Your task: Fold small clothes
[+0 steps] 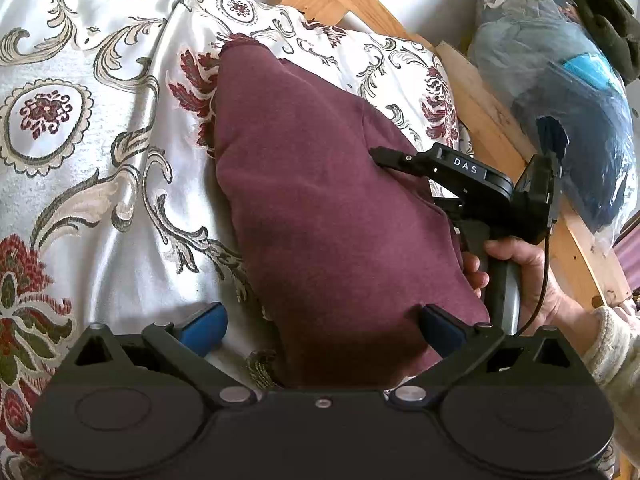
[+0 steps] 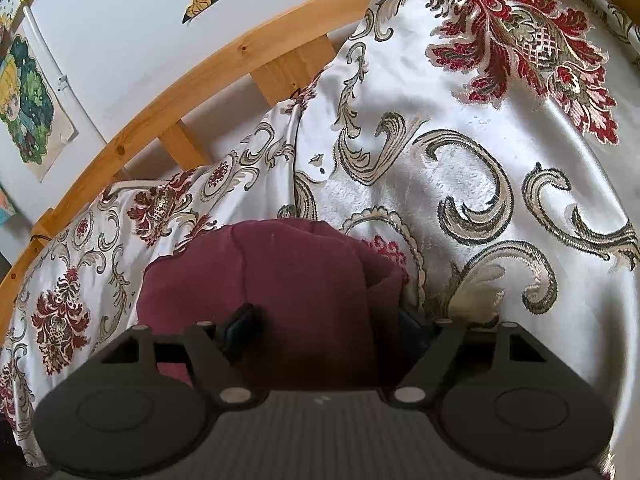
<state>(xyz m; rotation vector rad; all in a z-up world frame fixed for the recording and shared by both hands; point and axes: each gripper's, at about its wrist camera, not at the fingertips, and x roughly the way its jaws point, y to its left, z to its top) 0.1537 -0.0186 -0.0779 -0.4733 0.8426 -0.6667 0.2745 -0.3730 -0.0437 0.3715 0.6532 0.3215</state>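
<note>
A maroon garment (image 1: 320, 200) lies folded on a white floral bedspread (image 1: 100, 160). My left gripper (image 1: 320, 330) is open, its blue pads (image 1: 206, 330) on either side of the garment's near end. My right gripper (image 1: 384, 156) shows at the garment's right edge, held by a hand (image 1: 528, 276). In the right wrist view the maroon garment (image 2: 280, 272) lies between the spread fingers of my right gripper (image 2: 328, 326), with cloth bunched over the right finger. The right gripper looks open, pressing on the cloth.
A wooden bed rail (image 1: 480, 112) runs behind the bedspread, also seen in the right wrist view (image 2: 180, 92). A clear plastic bag of dark clothes (image 1: 560, 100) lies past the rail at right. Posters (image 2: 28, 100) hang on the white wall.
</note>
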